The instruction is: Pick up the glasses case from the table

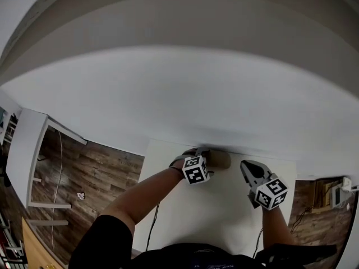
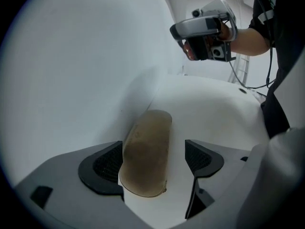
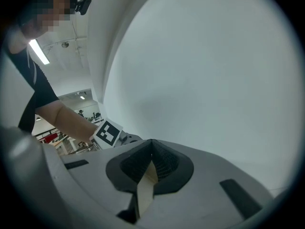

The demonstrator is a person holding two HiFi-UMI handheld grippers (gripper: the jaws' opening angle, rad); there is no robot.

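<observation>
My left gripper (image 2: pixel 155 162) stands wide open astride the glasses case (image 2: pixel 147 149), which lies on the table (image 2: pixel 214 109) by the wall (image 2: pixel 71 70); next I must squeeze and lift, with my right gripper (image 3: pixel 151 150) clenched empty.

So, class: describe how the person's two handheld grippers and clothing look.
The left gripper and right gripper have pale grey bodies, dark ribbed pads, each with a white cube bearing black square markers. Short black sleeve; thin dark cable trailing below.
</observation>
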